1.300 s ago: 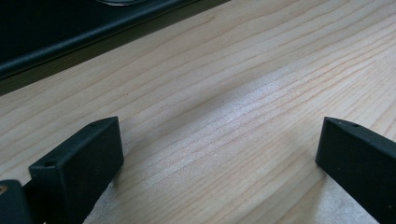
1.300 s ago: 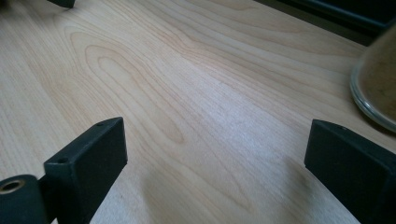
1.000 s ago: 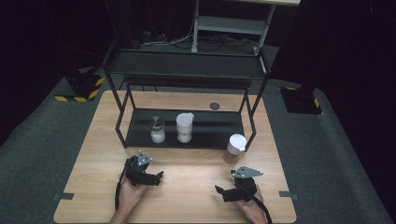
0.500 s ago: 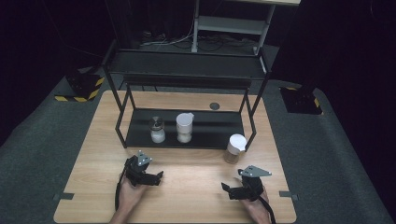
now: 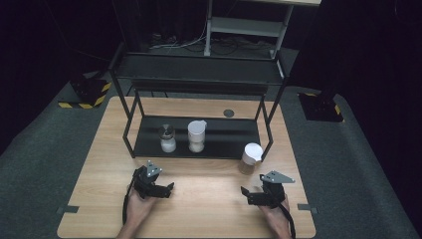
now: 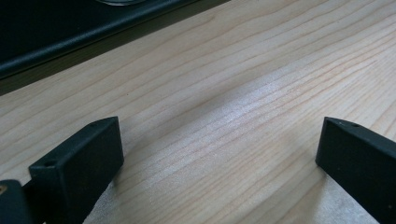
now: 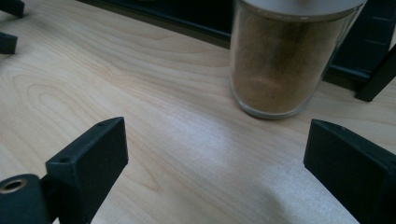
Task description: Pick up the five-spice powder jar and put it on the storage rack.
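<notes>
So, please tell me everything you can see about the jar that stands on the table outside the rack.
The jar is clear, looks like glass, has a white lid and holds brown powder. It stands upright on the wooden table near the rack's front right leg, ahead of the right gripper, whose jaws are open. Nothing grips it.

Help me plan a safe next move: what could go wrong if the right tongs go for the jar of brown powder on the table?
The jar of brown powder stands close beside the rack's black leg, so the open right tongs may strike the leg while closing in. The jar is tall and narrow, and a nudge from one jaw could tip it. Two more jars sit on the rack's lower shelf behind, and an overshoot could bump them.
</notes>
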